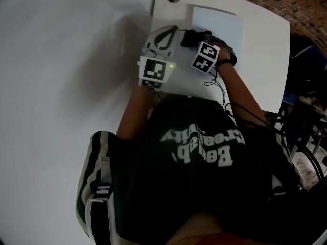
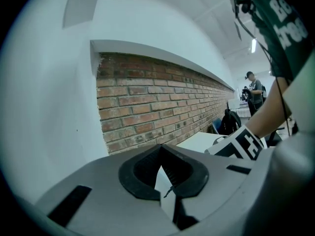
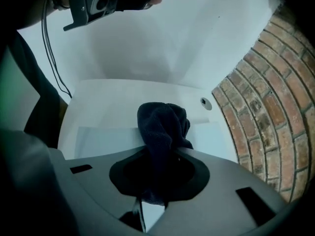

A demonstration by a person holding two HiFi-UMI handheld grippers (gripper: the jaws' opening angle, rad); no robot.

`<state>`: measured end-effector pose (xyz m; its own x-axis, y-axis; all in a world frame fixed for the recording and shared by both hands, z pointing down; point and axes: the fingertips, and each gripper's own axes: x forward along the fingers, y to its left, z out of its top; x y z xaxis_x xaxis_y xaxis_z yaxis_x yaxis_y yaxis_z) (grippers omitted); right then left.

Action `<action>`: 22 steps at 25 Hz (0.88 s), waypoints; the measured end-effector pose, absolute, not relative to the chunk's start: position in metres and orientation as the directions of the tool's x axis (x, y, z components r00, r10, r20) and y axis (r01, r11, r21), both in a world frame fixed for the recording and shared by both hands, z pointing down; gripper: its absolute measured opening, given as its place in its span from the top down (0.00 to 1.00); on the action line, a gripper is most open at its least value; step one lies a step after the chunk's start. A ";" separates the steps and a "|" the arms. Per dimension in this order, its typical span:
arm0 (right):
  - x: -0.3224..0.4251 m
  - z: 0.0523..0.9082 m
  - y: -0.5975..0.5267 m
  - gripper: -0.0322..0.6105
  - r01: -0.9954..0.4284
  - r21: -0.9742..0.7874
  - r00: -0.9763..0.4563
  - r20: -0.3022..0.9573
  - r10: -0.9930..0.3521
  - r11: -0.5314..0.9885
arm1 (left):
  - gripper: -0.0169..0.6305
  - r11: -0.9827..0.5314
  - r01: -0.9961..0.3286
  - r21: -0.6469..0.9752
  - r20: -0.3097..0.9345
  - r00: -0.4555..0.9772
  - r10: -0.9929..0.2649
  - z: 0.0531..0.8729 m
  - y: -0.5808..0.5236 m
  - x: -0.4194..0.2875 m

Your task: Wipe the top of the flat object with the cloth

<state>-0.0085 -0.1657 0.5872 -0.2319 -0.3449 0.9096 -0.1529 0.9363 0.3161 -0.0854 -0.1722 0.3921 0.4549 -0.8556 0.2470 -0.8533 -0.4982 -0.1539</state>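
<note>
**Cloth clamped in right gripper, at near-left edge of flat panel**

Left gripper [image 2: 161, 154]: fingers closed tip to tip, nothing between them. It points away from the work, toward a white wall and a brick wall [image 2: 147, 102]. In the head view it sits over the near-left part of the white table [image 1: 265, 40], just beside the right gripper.

Right gripper [image 3: 160, 156]: fingers gripping a dark cloth [image 3: 163, 119]. The cloth is bunched and stands up past the fingertips. A short tail of it hangs back behind the jaws.

Flat object [image 1: 217, 24]: a pale rectangular panel lying flat on the table. In the right gripper view it stretches across behind the cloth. In the head view the cloth is at its near-left edge. I cannot tell whether the cloth is in contact with the panel surface.

Round cable port [image 3: 204, 102] in the table top, just beyond the panel's corner. Brick wall runs along the table's right side in the right gripper view.
</note>
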 end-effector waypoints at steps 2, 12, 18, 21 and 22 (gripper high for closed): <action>-0.008 0.584 -0.166 0.86 -0.155 0.312 -0.237 0.909 -0.342 0.937 | 0.98 -0.502 -0.848 -0.169 0.254 0.455 -0.854 0.392 -0.172 -0.085; 0.082 0.579 -0.169 0.86 -0.269 0.319 -0.123 0.924 -0.361 0.909 | 0.98 -0.577 -0.805 -0.140 0.233 0.539 -0.809 0.390 -0.175 -0.051; 0.162 0.576 -0.168 0.86 -0.393 0.341 -0.039 0.922 -0.386 0.854 | 0.98 -0.607 -0.784 -0.135 0.226 0.572 -0.789 0.389 -0.176 -0.029; 0.184 0.576 -0.166 0.86 -0.431 0.351 -0.011 0.919 -0.394 0.831 | 0.98 -0.613 -0.778 -0.139 0.227 0.578 -0.784 0.389 -0.176 -0.026; 0.187 0.577 -0.166 0.86 -0.439 0.353 -0.010 0.918 -0.397 0.826 | 0.98 -0.614 -0.777 -0.139 0.228 0.579 -0.783 0.389 -0.175 -0.026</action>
